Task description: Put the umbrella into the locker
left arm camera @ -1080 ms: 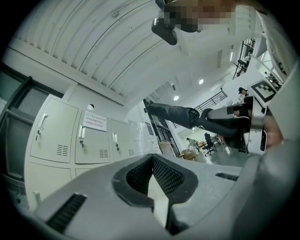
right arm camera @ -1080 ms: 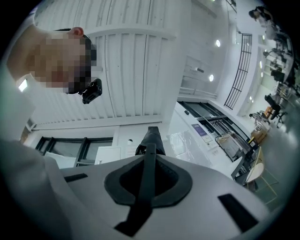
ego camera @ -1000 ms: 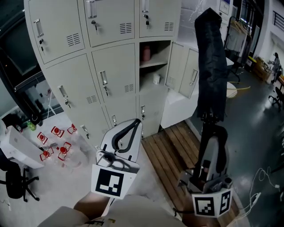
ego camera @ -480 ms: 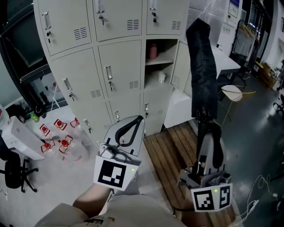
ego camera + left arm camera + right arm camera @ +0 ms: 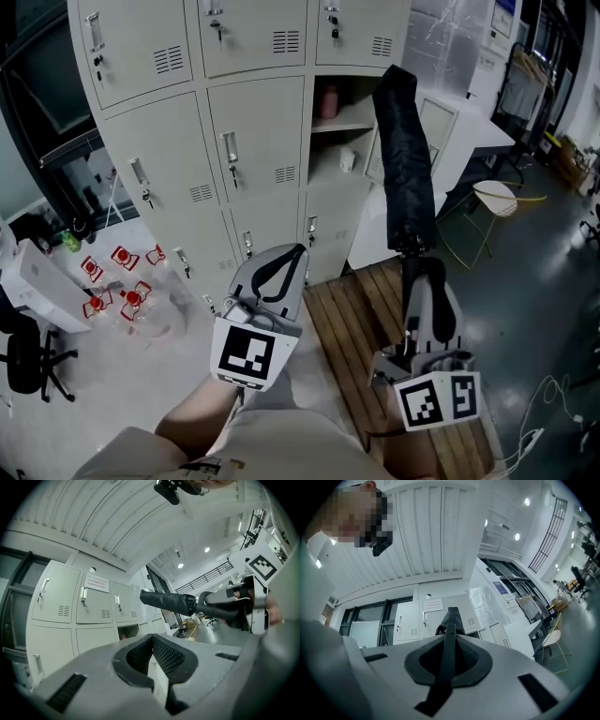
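Observation:
In the head view a black folded umbrella [image 5: 405,159] stands nearly upright, its top leaning left in front of the open locker compartment [image 5: 349,120]. My right gripper [image 5: 413,257] is shut on its lower end, at the right of the view. The right gripper view shows the umbrella [image 5: 450,620] running straight out from between the jaws toward the grey lockers [image 5: 410,619]. My left gripper [image 5: 274,277] is shut on nothing, lower down and left of the umbrella. From the left gripper view [image 5: 153,637] the umbrella [image 5: 166,600] lies across the upper right.
A pink bottle [image 5: 329,101] and a small white object [image 5: 347,161] sit on the open locker's shelves; its door [image 5: 437,120] swings out to the right. Wooden slats [image 5: 352,319] cover the floor below. Red-capped bottles [image 5: 122,291] lie at the left, a white table [image 5: 473,127] and chair [image 5: 494,198] at the right.
The right gripper has carried the umbrella leftward, so its top now overlaps the open compartment. The left gripper has stayed shut and nearly still.

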Action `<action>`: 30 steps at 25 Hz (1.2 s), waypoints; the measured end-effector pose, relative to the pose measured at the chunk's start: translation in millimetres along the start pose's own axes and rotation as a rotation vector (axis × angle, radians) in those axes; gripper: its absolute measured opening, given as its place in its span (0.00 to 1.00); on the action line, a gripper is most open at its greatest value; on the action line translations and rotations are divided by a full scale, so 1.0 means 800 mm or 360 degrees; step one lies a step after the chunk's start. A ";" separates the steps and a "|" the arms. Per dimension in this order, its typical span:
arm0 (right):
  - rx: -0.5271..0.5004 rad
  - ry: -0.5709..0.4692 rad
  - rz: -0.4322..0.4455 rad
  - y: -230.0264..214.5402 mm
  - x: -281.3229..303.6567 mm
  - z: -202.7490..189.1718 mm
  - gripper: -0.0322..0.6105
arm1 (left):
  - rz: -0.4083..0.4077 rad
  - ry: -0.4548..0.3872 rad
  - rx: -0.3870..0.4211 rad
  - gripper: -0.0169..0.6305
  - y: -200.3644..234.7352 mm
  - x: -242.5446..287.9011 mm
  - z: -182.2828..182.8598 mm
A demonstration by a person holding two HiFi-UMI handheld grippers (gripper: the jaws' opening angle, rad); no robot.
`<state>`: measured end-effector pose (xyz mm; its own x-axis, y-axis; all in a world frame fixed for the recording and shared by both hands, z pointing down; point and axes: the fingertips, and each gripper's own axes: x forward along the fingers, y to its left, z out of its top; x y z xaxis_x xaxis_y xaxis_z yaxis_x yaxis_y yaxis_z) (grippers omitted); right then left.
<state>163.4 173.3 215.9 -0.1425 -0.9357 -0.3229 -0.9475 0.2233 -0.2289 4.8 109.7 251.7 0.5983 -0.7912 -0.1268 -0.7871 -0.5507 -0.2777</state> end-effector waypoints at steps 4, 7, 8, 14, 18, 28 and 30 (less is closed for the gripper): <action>0.0002 0.0084 -0.0017 -0.010 0.021 -0.032 0.07 | -0.0001 0.0027 -0.0015 0.04 0.011 0.019 -0.030; -0.0007 0.0163 -0.0025 -0.018 0.035 -0.058 0.07 | 0.0001 0.0067 -0.0087 0.04 0.020 0.032 -0.056; -0.0005 0.0190 -0.0027 -0.020 0.040 -0.066 0.07 | 0.0001 0.0082 -0.0111 0.04 0.023 0.035 -0.064; 0.0017 0.0323 -0.0031 -0.028 0.072 -0.115 0.07 | -0.0027 0.0161 -0.0165 0.04 0.040 0.063 -0.104; 0.0041 0.0402 -0.0035 -0.038 0.097 -0.145 0.07 | -0.0049 0.0208 -0.0165 0.04 0.048 0.086 -0.129; 0.0062 0.0626 -0.0099 -0.077 0.167 -0.244 0.07 | -0.0067 0.0323 -0.0189 0.04 0.085 0.148 -0.198; 0.0074 0.0677 -0.0111 -0.084 0.182 -0.266 0.07 | -0.0073 0.0346 -0.0202 0.04 0.094 0.161 -0.211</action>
<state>145.1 -35.7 379.9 -0.1933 -0.9761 0.0997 -0.9464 0.1587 -0.2812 -2.5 -78.5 375.3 0.5981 -0.7958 0.0949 -0.7808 -0.6053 -0.1549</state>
